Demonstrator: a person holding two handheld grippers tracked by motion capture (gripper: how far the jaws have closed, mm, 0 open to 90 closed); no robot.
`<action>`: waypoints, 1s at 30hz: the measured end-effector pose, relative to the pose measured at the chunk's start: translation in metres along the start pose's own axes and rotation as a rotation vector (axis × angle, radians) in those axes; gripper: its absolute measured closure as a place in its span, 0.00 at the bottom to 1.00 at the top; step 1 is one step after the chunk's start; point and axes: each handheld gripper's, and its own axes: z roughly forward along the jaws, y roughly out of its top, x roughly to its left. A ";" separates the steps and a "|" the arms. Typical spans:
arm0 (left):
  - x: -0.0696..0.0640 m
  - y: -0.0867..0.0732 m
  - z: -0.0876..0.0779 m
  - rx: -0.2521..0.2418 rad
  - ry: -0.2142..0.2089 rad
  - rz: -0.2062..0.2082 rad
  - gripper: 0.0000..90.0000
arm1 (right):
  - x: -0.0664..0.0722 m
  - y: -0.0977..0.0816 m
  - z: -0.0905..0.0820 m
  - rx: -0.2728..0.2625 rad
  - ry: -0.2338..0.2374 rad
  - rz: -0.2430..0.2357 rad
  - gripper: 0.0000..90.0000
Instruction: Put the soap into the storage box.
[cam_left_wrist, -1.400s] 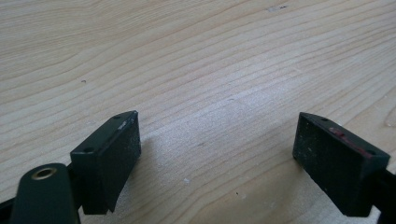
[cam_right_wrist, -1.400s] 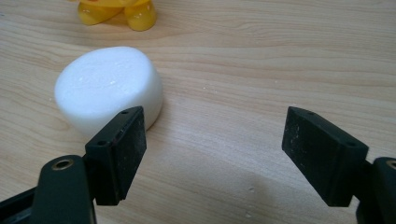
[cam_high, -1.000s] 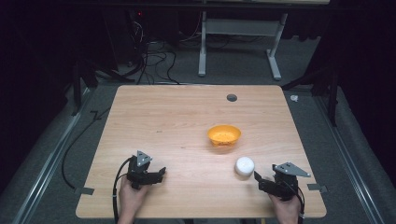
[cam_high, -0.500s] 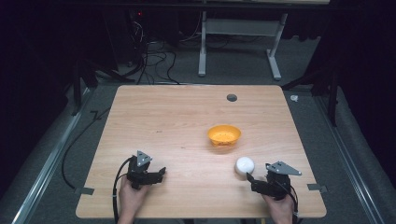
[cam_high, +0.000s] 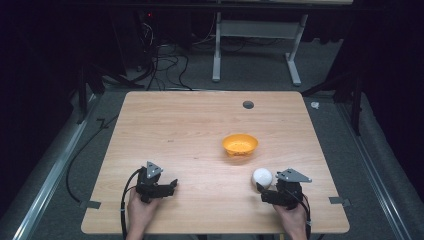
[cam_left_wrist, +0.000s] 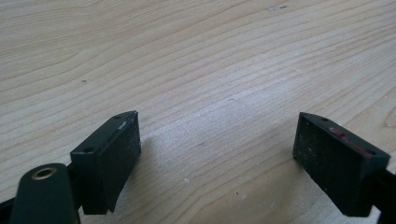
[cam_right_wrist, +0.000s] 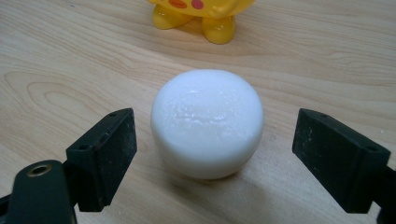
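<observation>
You are lining up your right gripper (cam_right_wrist: 212, 154) on the white ball (cam_right_wrist: 208, 122), which sits on the table (cam_high: 190, 125) near its front right, a little in front of the orange bowl (cam_high: 240, 144). The jaws have just been opening and now stand wide, one on each side of the ball's front but clear of it, holding nothing. This looks like the approach before a grasp. Next, push forward until the pads flank the ball's widest part, then close gently, since a round thing may roll away. Your left gripper (cam_left_wrist: 219, 158) rests wide open over bare wood, holding nothing.
</observation>
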 end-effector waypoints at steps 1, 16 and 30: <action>0.000 0.000 0.000 0.000 0.000 0.000 0.17 | 0.000 0.001 0.002 0.006 0.003 0.005 0.16; 0.000 0.000 0.000 0.000 -0.001 0.001 0.17 | 0.007 0.011 0.026 0.076 0.002 -0.015 0.16; 0.000 0.000 0.000 0.000 -0.002 0.001 0.17 | 0.007 0.009 0.041 0.121 -0.006 -0.002 0.19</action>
